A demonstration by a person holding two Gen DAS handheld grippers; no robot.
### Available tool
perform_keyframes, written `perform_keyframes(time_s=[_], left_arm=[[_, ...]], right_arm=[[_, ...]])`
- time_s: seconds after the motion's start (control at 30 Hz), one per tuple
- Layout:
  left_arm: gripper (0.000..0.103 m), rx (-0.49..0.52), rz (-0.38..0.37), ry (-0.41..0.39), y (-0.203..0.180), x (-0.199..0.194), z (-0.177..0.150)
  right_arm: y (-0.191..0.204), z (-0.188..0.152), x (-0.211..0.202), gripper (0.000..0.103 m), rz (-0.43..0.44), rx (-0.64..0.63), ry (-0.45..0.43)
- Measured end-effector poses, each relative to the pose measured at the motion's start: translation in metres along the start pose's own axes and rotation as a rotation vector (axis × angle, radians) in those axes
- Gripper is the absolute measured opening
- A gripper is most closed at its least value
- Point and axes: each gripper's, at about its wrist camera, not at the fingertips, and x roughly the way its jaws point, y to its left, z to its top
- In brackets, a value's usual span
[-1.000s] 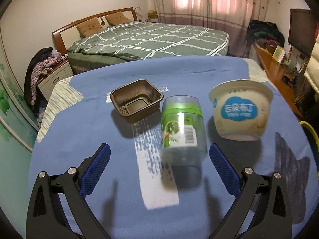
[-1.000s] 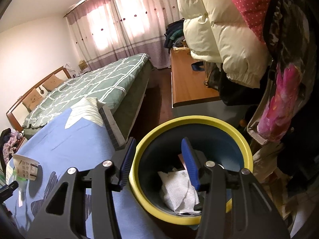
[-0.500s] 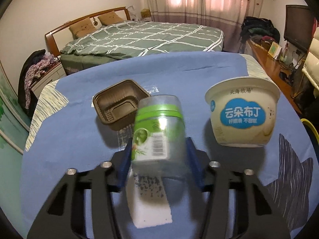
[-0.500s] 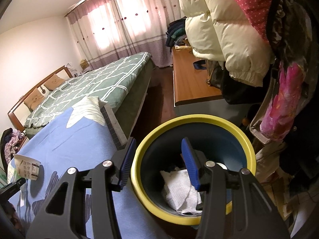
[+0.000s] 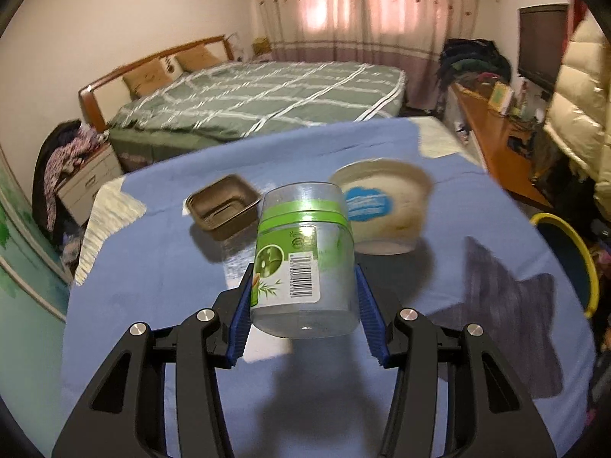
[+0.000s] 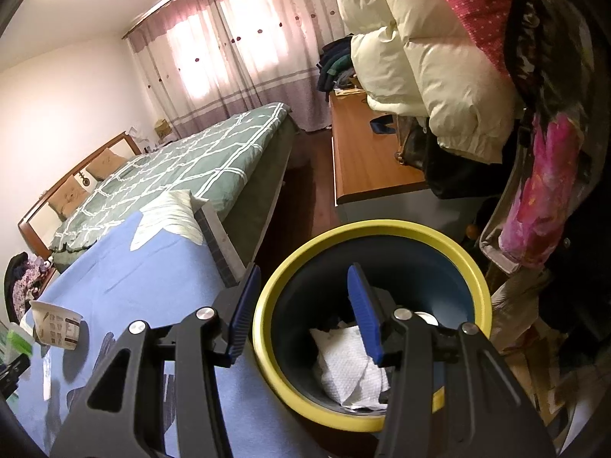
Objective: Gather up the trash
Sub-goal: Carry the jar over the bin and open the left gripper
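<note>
With left gripper [image 5: 303, 316] clamped on the plastic jar [image 5: 305, 259], carry level toward yellow-rimmed bin [image 5: 569, 263] at frame right; right gripper [image 6: 301, 315] half-open, empty.

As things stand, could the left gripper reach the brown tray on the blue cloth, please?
Probably not yet: the left gripper is shut on the clear jar, so its jaws are full. The brown tray itself lies uncovered beyond the jar.
</note>
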Motion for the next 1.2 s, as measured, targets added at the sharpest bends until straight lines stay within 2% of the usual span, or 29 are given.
perform_keyframes(time_s=[0.1, 0.23, 0.47, 0.63, 0.87, 0.97, 1.2], left_arm=[[0.050, 0.038, -0.033, -0.035, -0.024, -0.022, 0.000], [0.050, 0.096, -0.117, -0.049, -0.062, -0.040, 0.003], [0.050, 0.192, -0.247, -0.054, -0.147, -0.043, 0.022], [0.050, 0.273, -0.312, -0.030, -0.215, -0.029, 0.032], [0.050, 0.359, -0.384, 0.057, -0.300, 0.011, 0.036], [0.050, 0.388, -0.395, 0.092, -0.329, 0.026, 0.035], [0.051, 0.441, -0.392, 0.119, -0.371, 0.047, 0.033]], right_arm=[[-0.005, -0.001, -0.003, 0.046, 0.002, 0.014, -0.005], [-0.020, -0.002, -0.010, 0.046, 0.011, 0.045, -0.001], [-0.050, 0.003, -0.026, 0.046, -0.040, 0.042, -0.037], [-0.073, 0.002, -0.027, 0.046, -0.076, 0.041, -0.032], [-0.100, 0.005, -0.027, 0.046, -0.097, 0.058, -0.030], [-0.110, 0.008, -0.031, 0.051, -0.112, 0.066, -0.045], [-0.128, 0.012, -0.037, 0.054, -0.149, 0.088, -0.069]])
